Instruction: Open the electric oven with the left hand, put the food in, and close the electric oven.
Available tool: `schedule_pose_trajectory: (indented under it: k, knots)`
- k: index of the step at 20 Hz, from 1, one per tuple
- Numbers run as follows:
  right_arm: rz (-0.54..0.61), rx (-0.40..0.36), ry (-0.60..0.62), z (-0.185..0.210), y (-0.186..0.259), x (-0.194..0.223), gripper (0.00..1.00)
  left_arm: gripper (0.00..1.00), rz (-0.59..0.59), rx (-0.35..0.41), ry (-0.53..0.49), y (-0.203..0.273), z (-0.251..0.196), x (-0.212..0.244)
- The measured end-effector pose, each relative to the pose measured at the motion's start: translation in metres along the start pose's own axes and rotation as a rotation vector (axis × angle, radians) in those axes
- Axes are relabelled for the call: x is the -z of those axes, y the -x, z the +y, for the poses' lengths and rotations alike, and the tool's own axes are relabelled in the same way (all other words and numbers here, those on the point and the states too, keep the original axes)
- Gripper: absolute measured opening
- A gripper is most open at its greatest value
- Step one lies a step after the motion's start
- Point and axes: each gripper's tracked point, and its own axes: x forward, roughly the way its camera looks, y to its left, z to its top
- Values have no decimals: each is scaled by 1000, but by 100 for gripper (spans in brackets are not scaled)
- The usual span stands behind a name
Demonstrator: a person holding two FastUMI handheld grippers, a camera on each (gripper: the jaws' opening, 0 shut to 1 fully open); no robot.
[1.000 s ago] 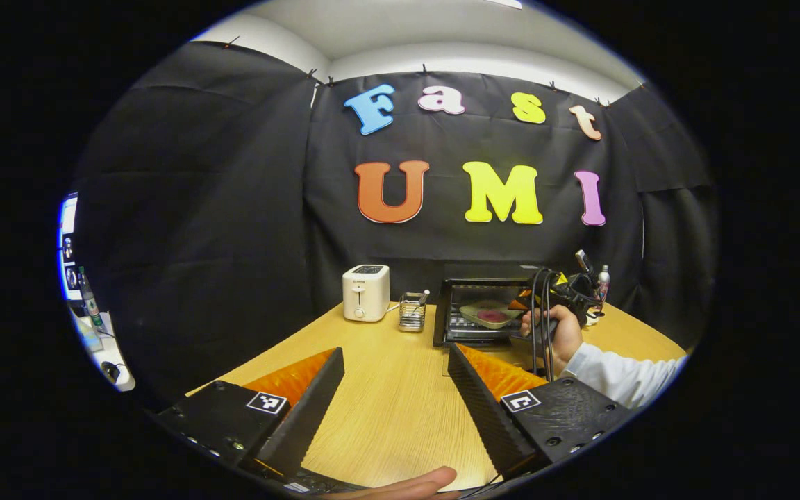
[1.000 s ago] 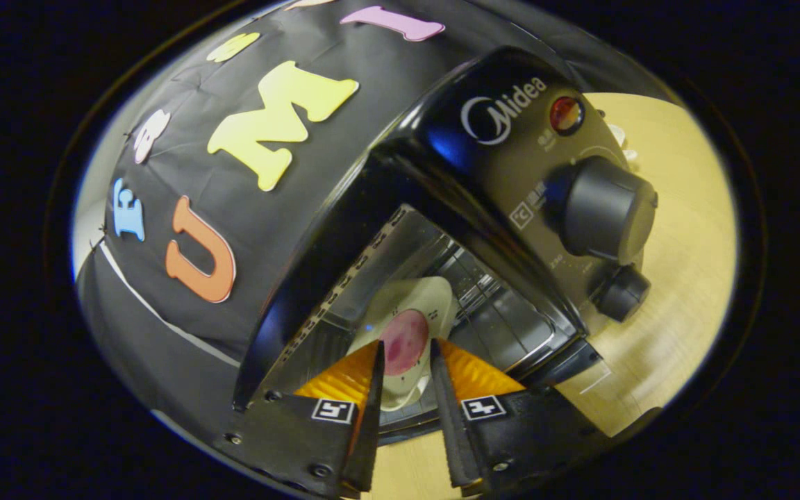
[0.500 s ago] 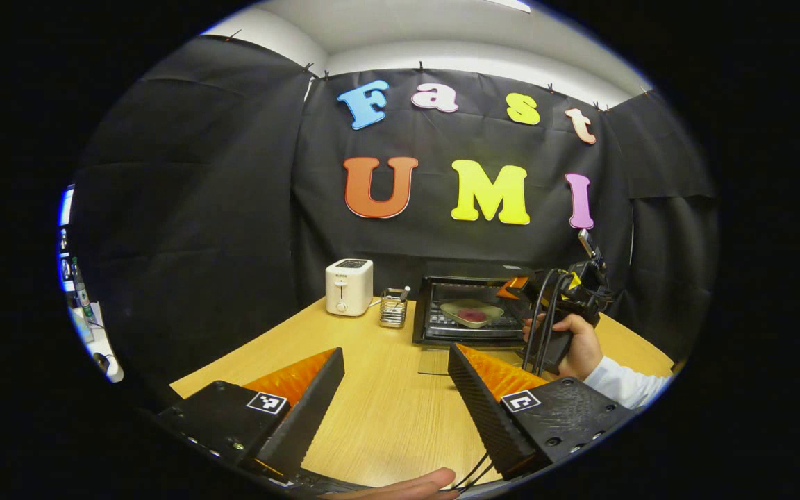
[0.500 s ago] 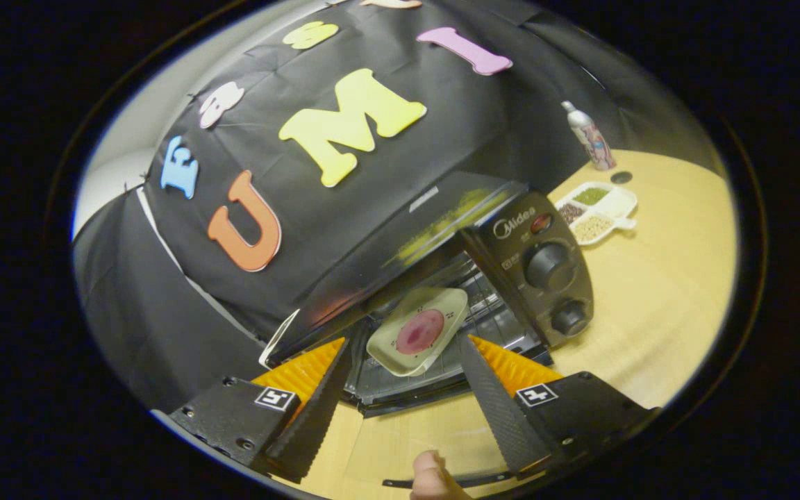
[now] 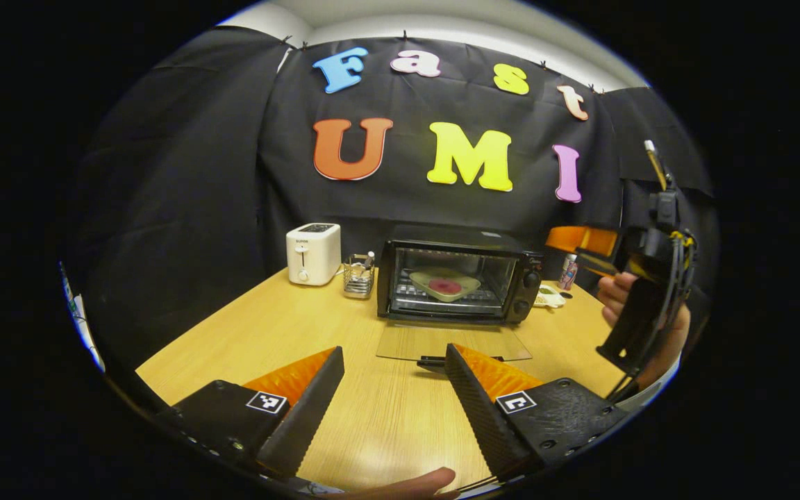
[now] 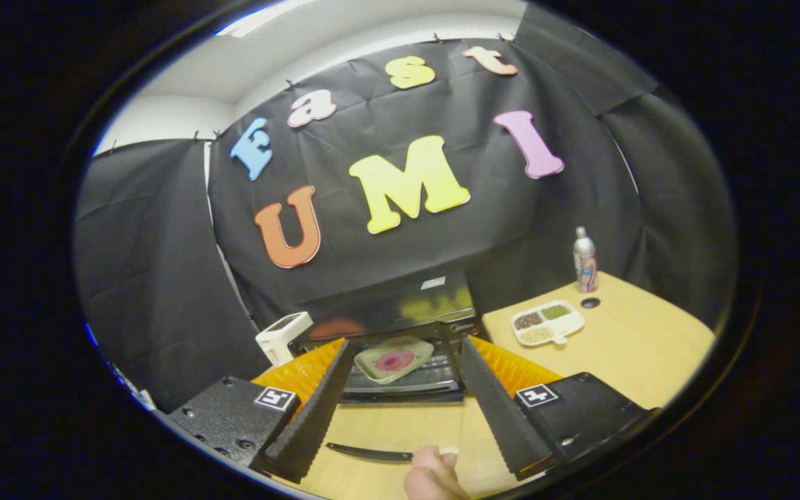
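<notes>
**Dish in the oven, door still down**

The electric oven [image 5: 457,283] stands at the back of the wooden table [image 5: 289,340], its glass door [image 5: 453,342] lying flat. Inside sits the plate of food [image 5: 445,285]. The left gripper [image 5: 393,396] hovers low over the table, jaws wide, holding nothing. The right gripper [image 6: 403,392] is spread wide too, empty. Its view adds a sectioned snack tray [image 6: 547,323] and a bottle [image 6: 585,260]; the left gripper view has a white toaster [image 5: 312,253].

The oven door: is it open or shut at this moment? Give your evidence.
Open. The oven door lies flat on the table before the oven, with the plate of food on the rack inside.
</notes>
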Motion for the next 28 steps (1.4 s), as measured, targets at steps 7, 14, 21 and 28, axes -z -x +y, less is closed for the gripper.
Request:
schedule_pose_trajectory:
  k: [7, 14, 21, 28]
  knots:
    - [-76, 41, 118, -39, 68, -38, 96, 94, 145, 75, -20, -53, -42, 45]
    - [-190, 74, 163, -61, 139, -89, 95, 94, 318, 74, -36, -87, -59, 95]
    - [-184, 145, 206, -101, 171, -89, 96, 94, 421, 69, -37, -111, -68, 121]
    - [-138, 154, 209, -113, 167, -80, 96, 95, 442, 97, -89, -121, -86, 122]
